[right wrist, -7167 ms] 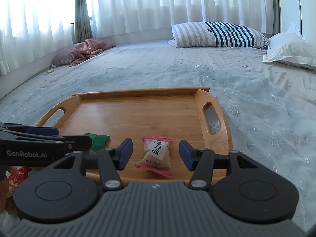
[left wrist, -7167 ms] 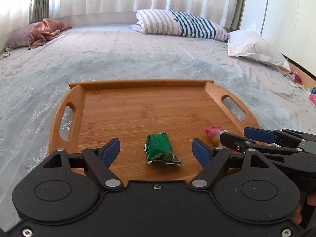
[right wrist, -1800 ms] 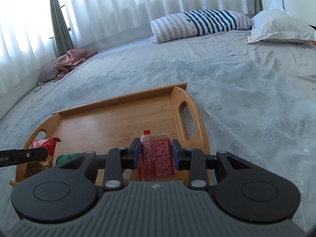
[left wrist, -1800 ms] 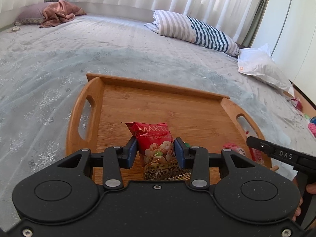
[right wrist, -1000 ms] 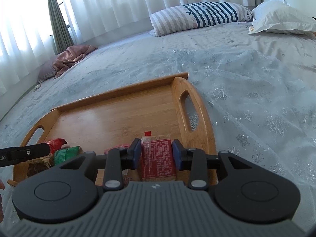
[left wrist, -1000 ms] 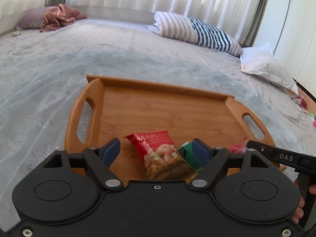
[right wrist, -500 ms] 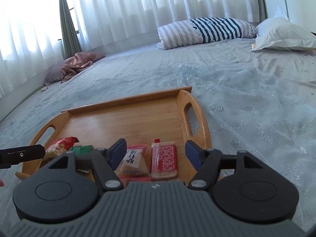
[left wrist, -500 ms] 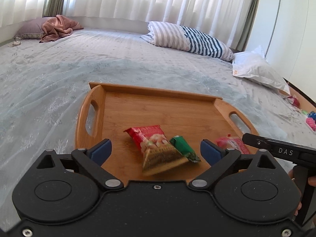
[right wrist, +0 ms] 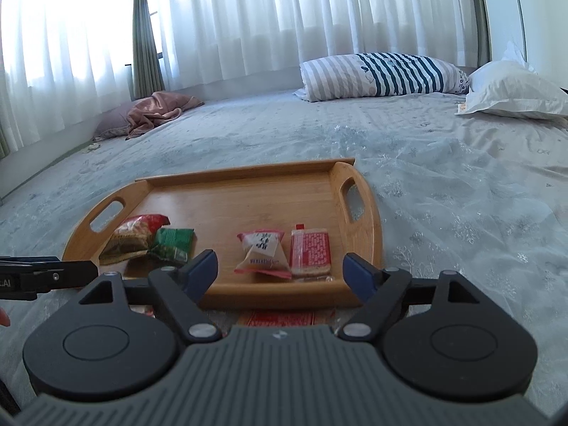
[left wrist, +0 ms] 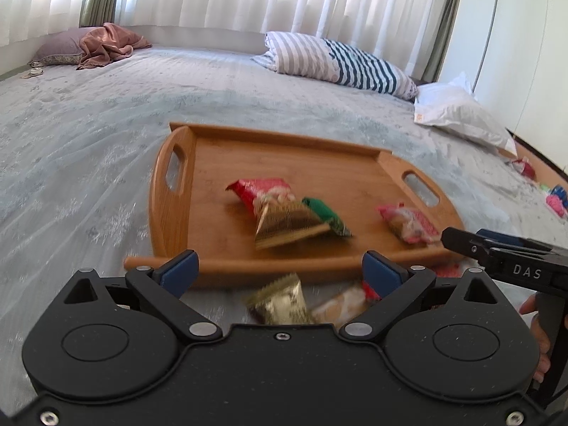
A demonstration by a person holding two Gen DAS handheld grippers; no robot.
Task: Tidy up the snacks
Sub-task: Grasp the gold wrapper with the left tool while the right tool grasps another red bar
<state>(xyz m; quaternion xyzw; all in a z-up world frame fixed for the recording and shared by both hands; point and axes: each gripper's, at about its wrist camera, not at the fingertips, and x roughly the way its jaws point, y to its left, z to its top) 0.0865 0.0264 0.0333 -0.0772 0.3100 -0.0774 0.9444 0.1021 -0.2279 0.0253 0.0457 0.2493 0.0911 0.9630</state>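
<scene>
Both grippers' fingers [left wrist: 177, 272] stood apart, empty. Below them a gold packet [left wrist: 280, 301] lay on the bed [left wrist: 71, 142]; a shallow grab could snag bedding.

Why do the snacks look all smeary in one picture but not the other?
In the left wrist view the red snack bag and green packet are streaked by motion blur; in the right wrist view the tray and the printing on the red cracker pack look sharp, while the window glare whitens the curtains.
</scene>
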